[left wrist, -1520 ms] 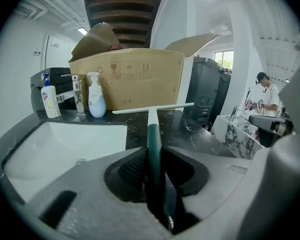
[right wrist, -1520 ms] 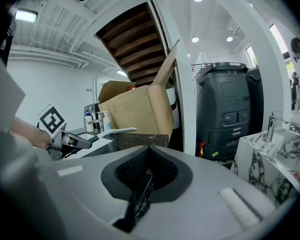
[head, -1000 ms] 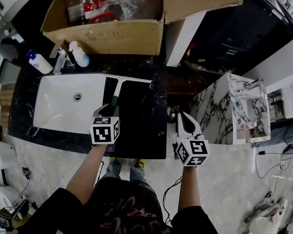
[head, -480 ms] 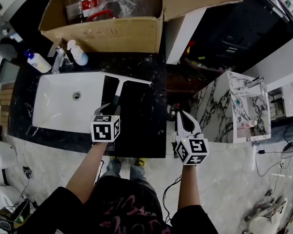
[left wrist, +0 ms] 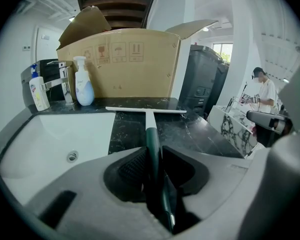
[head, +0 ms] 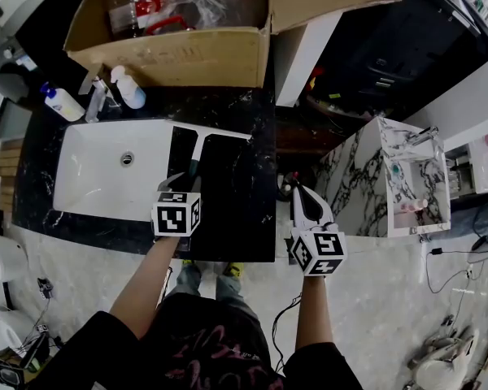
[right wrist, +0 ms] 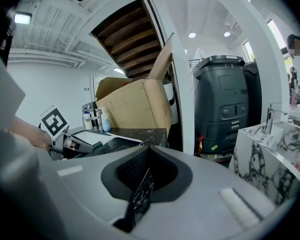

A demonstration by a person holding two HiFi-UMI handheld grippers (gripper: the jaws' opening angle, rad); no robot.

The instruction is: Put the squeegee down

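The squeegee has a dark green handle and a white blade. Its blade rests across the black marble counter just right of the white sink. My left gripper is shut on the handle, which runs straight out between the pads toward the blade. My right gripper hangs off the counter's right edge, over the floor. Its jaws are shut with nothing between them.
A big open cardboard box stands at the back of the counter. Soap bottles and a faucet sit behind the sink. A marbled cabinet stands to the right, with black bins beyond. A person stands far off.
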